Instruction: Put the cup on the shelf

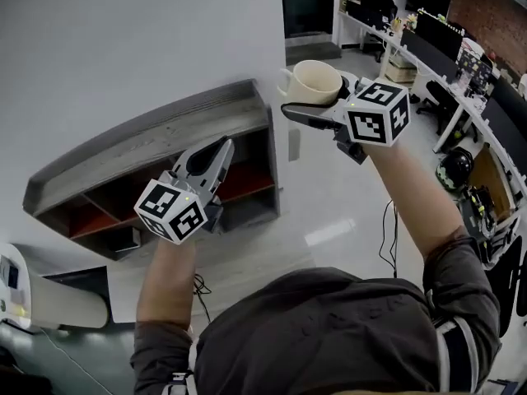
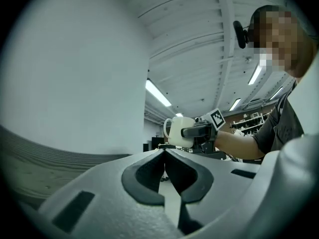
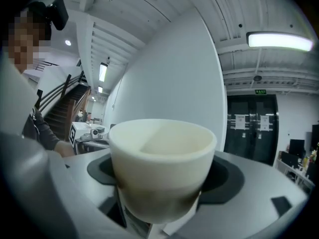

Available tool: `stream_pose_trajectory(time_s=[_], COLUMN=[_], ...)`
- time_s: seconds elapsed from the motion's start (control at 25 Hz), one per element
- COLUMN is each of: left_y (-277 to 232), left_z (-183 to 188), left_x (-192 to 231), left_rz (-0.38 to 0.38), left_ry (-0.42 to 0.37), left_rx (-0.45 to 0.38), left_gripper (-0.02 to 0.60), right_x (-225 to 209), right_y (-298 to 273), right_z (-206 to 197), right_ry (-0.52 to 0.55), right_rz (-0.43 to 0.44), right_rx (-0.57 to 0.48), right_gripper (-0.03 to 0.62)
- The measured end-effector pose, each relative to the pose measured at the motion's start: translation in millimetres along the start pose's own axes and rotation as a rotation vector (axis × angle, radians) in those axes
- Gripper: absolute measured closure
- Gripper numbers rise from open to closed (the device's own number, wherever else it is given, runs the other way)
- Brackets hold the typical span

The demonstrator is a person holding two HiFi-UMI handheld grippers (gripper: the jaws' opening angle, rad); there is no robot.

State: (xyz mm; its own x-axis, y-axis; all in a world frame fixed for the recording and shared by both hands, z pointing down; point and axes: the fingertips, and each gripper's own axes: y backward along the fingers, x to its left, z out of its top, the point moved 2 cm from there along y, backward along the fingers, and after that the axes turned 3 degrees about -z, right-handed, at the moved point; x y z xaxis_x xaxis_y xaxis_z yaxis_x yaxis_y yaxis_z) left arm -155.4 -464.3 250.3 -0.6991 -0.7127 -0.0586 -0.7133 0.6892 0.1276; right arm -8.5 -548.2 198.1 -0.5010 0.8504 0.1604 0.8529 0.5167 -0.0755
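A cream cup point(image 1: 313, 82) with a handle on its left is held upright in the air, just right of the grey wooden shelf point(image 1: 156, 134) on the white wall. My right gripper point(image 1: 315, 109) is shut on the cup, its jaws wide around the cup's body point(image 3: 162, 168). The cup is empty inside. My left gripper point(image 1: 221, 148) is shut with nothing in it, in front of the shelf's cubbies. From the left gripper view the cup point(image 2: 179, 132) and the right gripper point(image 2: 198, 132) show beyond the closed tips point(image 2: 165, 152).
The shelf has a flat grey top and open cubbies with red backs point(image 1: 243, 179) below. A white machine point(image 1: 33, 299) stands at the lower left. Desks with monitors point(image 1: 432, 23) and chairs fill the right side. A cable point(image 1: 387, 237) lies on the floor.
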Motion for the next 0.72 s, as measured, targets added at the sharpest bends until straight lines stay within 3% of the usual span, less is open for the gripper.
stream_pose_trajectory(time_s=[0.4, 0.72], left_y=[78, 108], left_z=[9, 4], left_x=[66, 95], left_rz=[0.094, 0.077], left_ry=[-0.004, 0.013], left_rx=[0.004, -0.007], left_gripper=[0.58, 0.58], right_x=[53, 67], right_y=[-144, -211], right_z=[17, -15], right_ry=[-0.018, -0.032], right_rz=[0.083, -0.007], right_rx=[0.04, 0.154], right_gripper=[0.152, 0.152])
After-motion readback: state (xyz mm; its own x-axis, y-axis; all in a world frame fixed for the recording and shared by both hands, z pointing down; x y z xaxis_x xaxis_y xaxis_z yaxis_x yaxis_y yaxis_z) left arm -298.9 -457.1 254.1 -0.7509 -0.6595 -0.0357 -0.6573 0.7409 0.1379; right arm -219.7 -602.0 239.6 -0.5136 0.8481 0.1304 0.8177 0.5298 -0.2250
